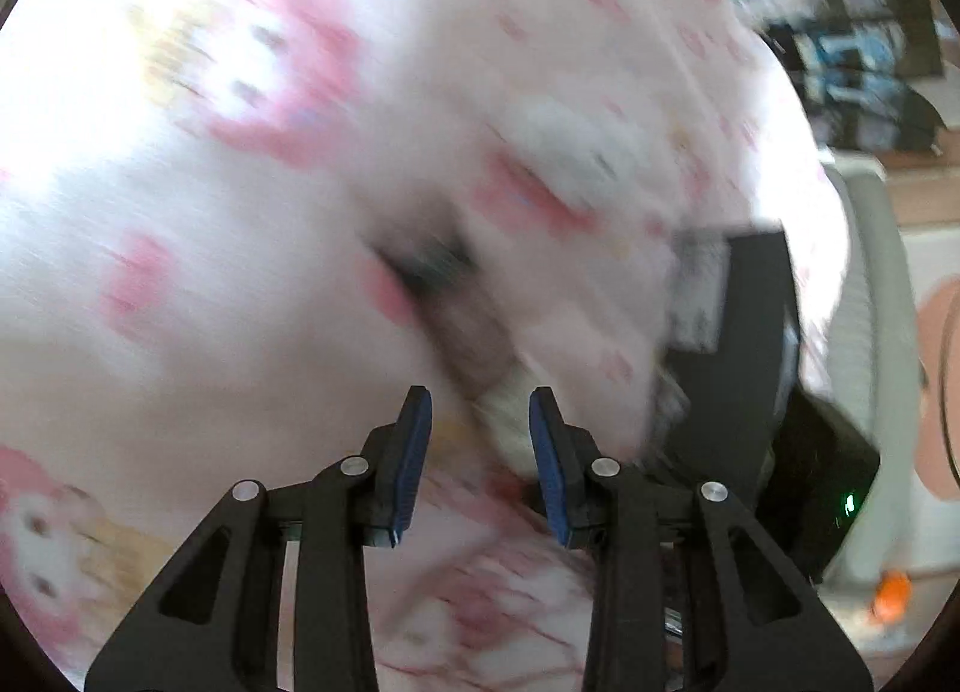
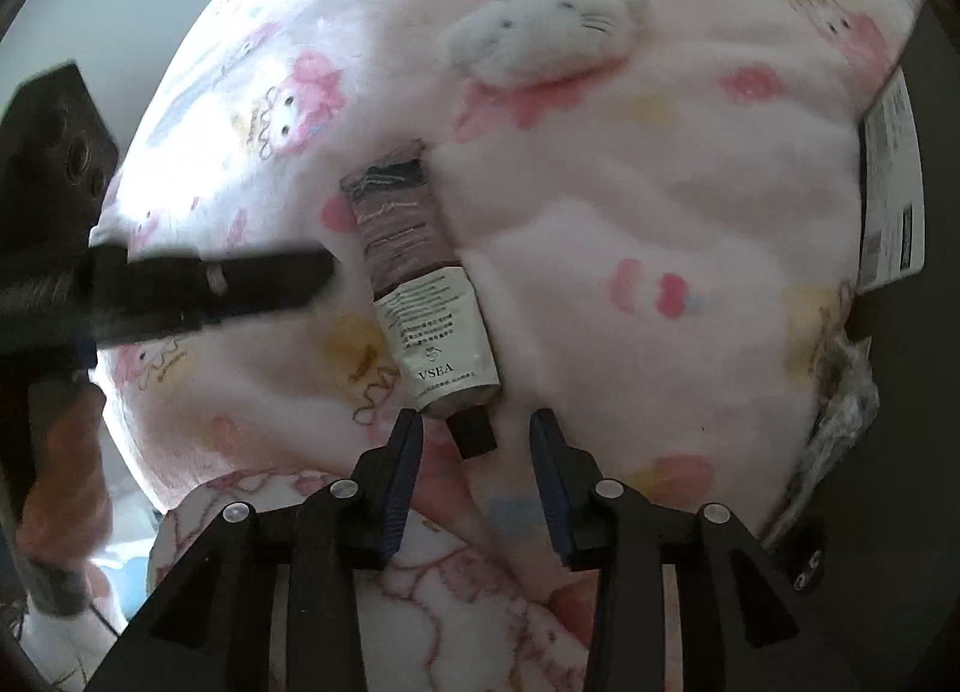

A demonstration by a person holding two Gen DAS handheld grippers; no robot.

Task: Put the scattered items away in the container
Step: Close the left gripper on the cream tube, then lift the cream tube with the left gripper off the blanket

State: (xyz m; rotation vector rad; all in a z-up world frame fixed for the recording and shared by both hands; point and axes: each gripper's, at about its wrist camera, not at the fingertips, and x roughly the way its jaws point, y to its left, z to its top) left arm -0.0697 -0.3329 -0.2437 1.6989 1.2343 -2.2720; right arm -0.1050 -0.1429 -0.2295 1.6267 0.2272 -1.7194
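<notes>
On the pink blanket [image 2: 630, 200], the right tool [image 2: 474, 440] gapes around the tube [image 2: 420, 284].

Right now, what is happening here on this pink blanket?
A person with a gripper in each hand is tidying items on a pink cartoon blanket. The right gripper is open, its fingers either side of the black cap of a cream tube marked VSEA, not yet closed on it. The left gripper, also open, points at the same tube in a blurred view. A white plush cat lies further off. A black container sits at the right edge.
</notes>
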